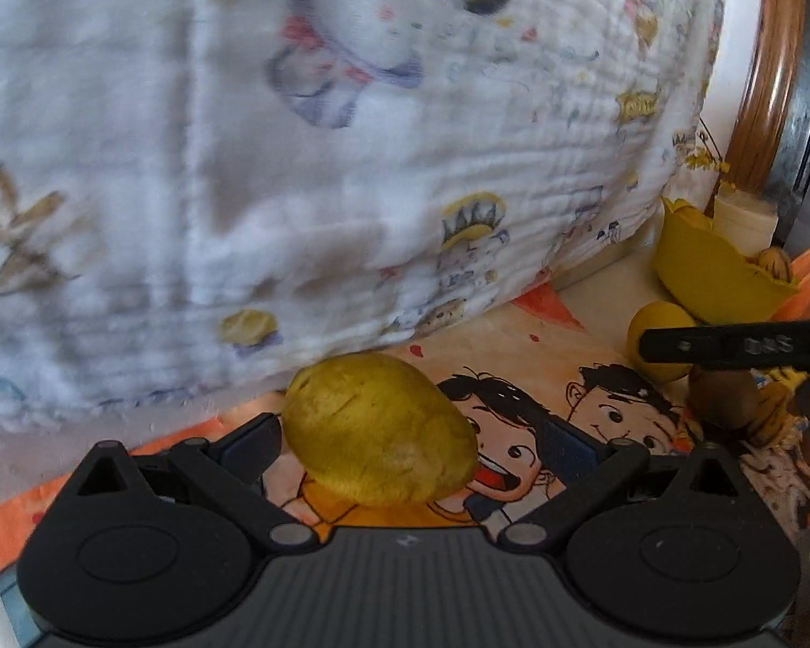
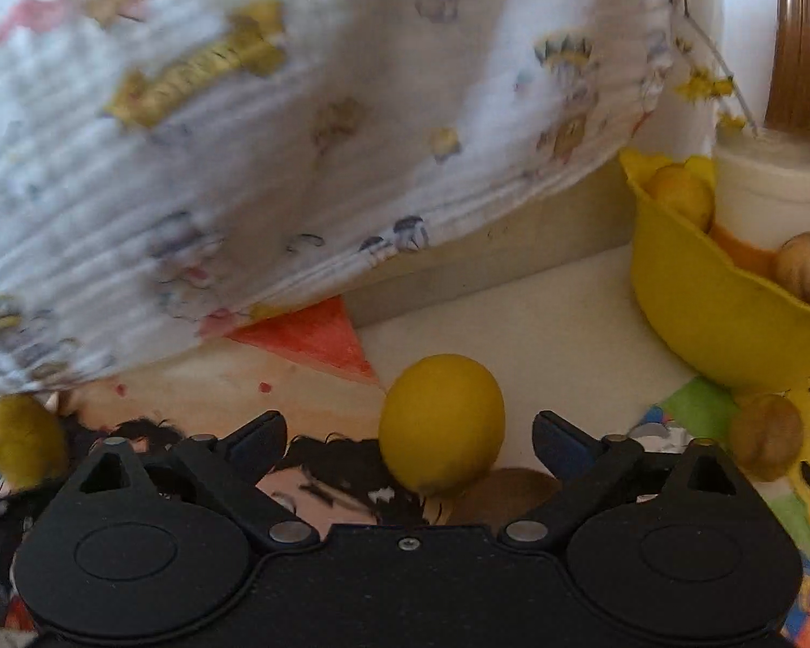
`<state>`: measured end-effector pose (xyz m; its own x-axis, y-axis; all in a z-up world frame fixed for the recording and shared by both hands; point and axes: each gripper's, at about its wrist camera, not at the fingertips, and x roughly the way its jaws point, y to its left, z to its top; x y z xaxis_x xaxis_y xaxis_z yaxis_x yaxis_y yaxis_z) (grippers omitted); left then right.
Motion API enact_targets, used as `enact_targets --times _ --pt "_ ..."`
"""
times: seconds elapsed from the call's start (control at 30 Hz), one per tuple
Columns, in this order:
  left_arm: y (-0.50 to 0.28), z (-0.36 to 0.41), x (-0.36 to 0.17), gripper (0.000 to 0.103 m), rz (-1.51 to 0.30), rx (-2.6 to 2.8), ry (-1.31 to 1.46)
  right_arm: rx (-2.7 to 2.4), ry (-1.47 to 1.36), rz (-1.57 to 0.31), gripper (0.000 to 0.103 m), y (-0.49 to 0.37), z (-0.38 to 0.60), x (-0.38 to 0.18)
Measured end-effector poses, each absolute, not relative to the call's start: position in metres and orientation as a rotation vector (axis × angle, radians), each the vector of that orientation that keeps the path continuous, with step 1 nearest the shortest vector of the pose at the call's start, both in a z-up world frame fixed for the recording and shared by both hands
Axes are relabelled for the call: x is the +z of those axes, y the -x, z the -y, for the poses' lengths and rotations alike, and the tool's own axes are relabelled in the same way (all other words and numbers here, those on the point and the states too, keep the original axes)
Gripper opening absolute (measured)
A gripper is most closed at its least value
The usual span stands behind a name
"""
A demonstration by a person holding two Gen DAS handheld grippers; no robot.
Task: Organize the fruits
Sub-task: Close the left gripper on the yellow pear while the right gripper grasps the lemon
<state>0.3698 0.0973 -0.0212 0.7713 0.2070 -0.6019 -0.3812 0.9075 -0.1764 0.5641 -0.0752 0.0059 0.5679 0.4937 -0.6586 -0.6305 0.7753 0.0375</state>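
In the left wrist view a dull yellow oval fruit (image 1: 380, 426) lies on the cartoon mat between the open fingers of my left gripper (image 1: 413, 434); its left side seems to touch the left finger. In the right wrist view a smooth round yellow fruit (image 2: 441, 421) sits between the open fingers of my right gripper (image 2: 410, 434), touching neither. A yellow bowl (image 2: 723, 324) at the right holds an orange fruit (image 2: 680, 194) and a walnut (image 2: 807, 267). The bowl also shows in the left wrist view (image 1: 713, 275), with the right gripper's dark finger (image 1: 740, 348) across the round fruit (image 1: 656, 324).
A white printed cloth (image 1: 297, 162) hangs over a raised edge behind the mat. A white cup (image 2: 772, 189) with yellow flower sprigs stands behind the bowl. A loose walnut (image 2: 764, 434) lies below the bowl. A brownish item (image 1: 723, 399) lies right of the left gripper.
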Motion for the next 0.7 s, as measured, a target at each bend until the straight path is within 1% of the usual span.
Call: enact_targets --times 0.13,0.27,0.37,0.4,0.43,0.5,0.53,0.57,0.6,0.7 --pt "-0.380 -0.091 -0.023 0.103 -0.626 0.313 0.253 0.681 0.246 -0.717 0.094 -0.572 0.065 -0.002" --pt "-0.388 -0.089 -0.024 0.102 -0.629 0.316 0.245 0.662 0.222 -0.714 0.085 -0.574 0.063 -0.011" --pt "-0.391 -0.089 -0.024 0.101 -0.628 0.320 0.246 0.652 0.208 -0.691 0.084 -0.571 0.059 -0.013" --pt "-0.392 -0.088 -0.024 0.101 -0.629 0.324 0.243 0.650 0.212 -0.679 0.082 -0.569 0.058 -0.014" --pt "-0.392 -0.088 -0.023 0.099 -0.628 0.326 0.241 0.647 0.221 -0.666 0.080 -0.567 0.058 -0.014" --pt "-0.392 -0.088 -0.023 0.096 -0.623 0.334 0.241 0.639 0.231 -0.652 0.069 -0.563 0.056 -0.015" --pt "-0.393 -0.089 -0.024 0.094 -0.619 0.336 0.246 0.632 0.227 -0.654 0.066 -0.562 0.057 -0.016" --pt "-0.393 -0.090 -0.024 0.092 -0.615 0.339 0.251 0.624 0.238 -0.639 0.059 -0.559 0.057 -0.015" --pt "-0.392 -0.091 -0.024 0.090 -0.612 0.344 0.257 0.615 0.260 -0.627 0.057 -0.555 0.055 -0.016" --pt "-0.391 -0.093 -0.024 0.084 -0.612 0.362 0.257 0.589 0.298 -0.591 0.057 -0.545 0.050 -0.018"
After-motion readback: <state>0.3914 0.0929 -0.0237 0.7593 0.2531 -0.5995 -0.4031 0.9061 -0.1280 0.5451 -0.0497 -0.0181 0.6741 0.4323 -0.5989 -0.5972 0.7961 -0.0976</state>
